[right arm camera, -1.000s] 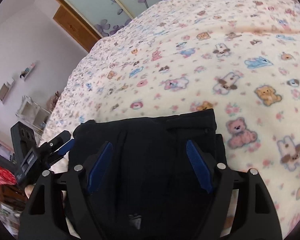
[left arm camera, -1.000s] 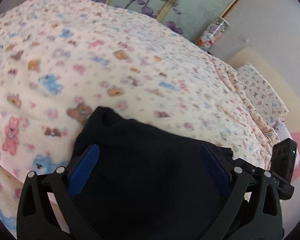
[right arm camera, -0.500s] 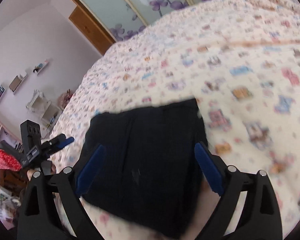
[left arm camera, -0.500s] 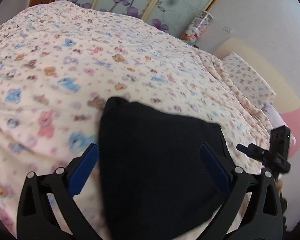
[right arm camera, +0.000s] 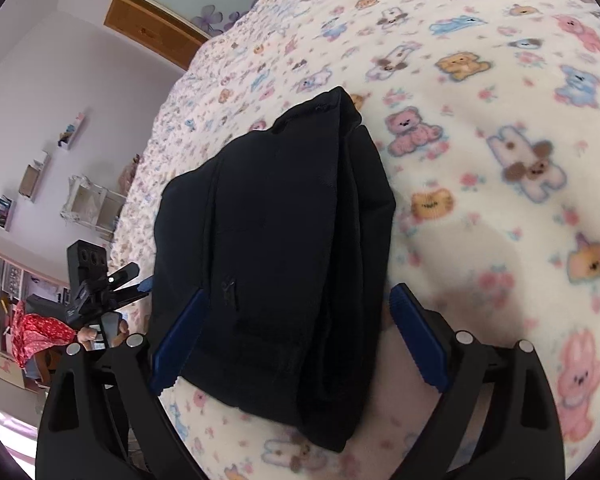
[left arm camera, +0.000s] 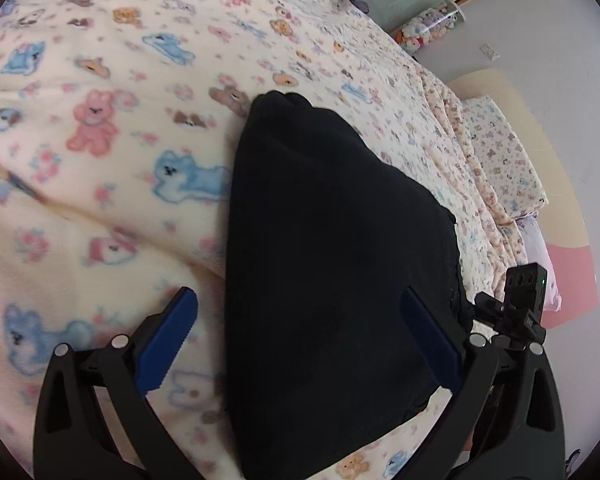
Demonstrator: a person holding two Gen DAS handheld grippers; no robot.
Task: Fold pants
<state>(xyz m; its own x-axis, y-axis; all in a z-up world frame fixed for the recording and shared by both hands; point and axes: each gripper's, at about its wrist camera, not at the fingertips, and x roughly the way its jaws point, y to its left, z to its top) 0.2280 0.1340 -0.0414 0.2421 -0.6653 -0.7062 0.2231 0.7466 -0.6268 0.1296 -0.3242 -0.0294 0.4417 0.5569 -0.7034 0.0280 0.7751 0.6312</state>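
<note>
Left tongs (left arm camera: 300,336) spread wide, angled down; right tongs (right arm camera: 300,332) same, gripping nothing

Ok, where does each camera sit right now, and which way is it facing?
Left wrist: on the left tool, angled down over the folded black pants on the teddy-print blanket; its own open blue fingers show, right tool at the right edge.
Right wrist: on the right tool, angled down at the pants; left tool and a hand show at left.
Shared: pants, blanket.
</note>
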